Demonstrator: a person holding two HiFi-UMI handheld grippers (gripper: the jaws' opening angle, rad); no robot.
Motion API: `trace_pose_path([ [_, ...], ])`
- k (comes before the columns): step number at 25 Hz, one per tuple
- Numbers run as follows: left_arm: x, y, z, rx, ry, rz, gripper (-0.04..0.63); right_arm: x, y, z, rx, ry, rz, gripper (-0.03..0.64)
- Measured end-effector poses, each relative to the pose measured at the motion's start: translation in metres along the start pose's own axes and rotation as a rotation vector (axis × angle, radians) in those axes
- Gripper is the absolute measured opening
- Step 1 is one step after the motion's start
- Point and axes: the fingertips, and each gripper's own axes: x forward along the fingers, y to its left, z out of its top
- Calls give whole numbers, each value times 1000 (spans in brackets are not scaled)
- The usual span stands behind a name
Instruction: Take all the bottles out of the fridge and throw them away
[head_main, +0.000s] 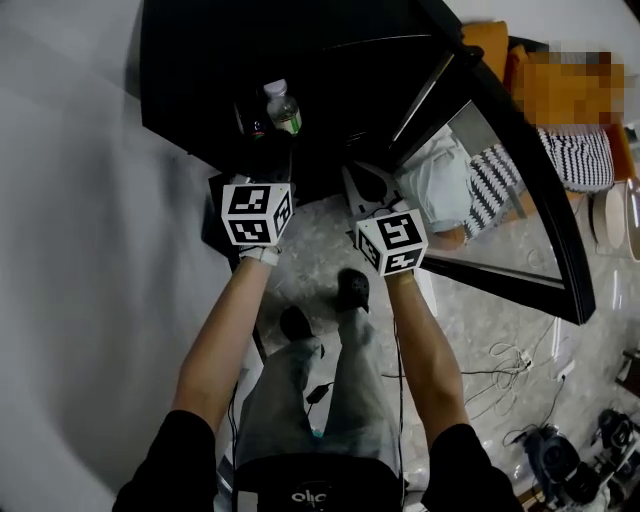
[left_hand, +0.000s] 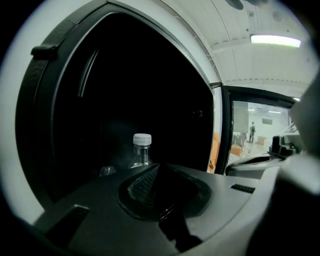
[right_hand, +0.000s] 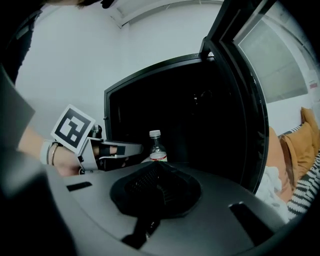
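A clear plastic bottle (head_main: 284, 108) with a ribbed white screw cap stands upright inside the matte black fridge (head_main: 200, 60), just past the left gripper (left_hand: 157, 167) at its 12 o'clock. That gripper's ribbed dark pads meet in a point with nothing between them. The right gripper (right_hand: 159, 165) is likewise pressed together and empty, held beside the left at its 3 o'clock, outside the cabinet. The glass-paned fridge door (head_main: 500, 200) stands swung open at 2 o'clock. Below is speckled stone floor (head_main: 320, 240).
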Motion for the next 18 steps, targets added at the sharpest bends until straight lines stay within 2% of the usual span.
trace_pose_path([
  [3,8,6,8,-4,-17,43,42,11,-6,10,-17,2,31,8],
  [7,19,17,18,-19,-38,96,120,23,-11,21,-52,10,78,8],
  [13,36,34,19,-7,-38,161,206,37,-17,26,-68,28,129,8],
  [18,58,40,21,22,-23,182,235,44,-19,30,-73,29,156,8],
])
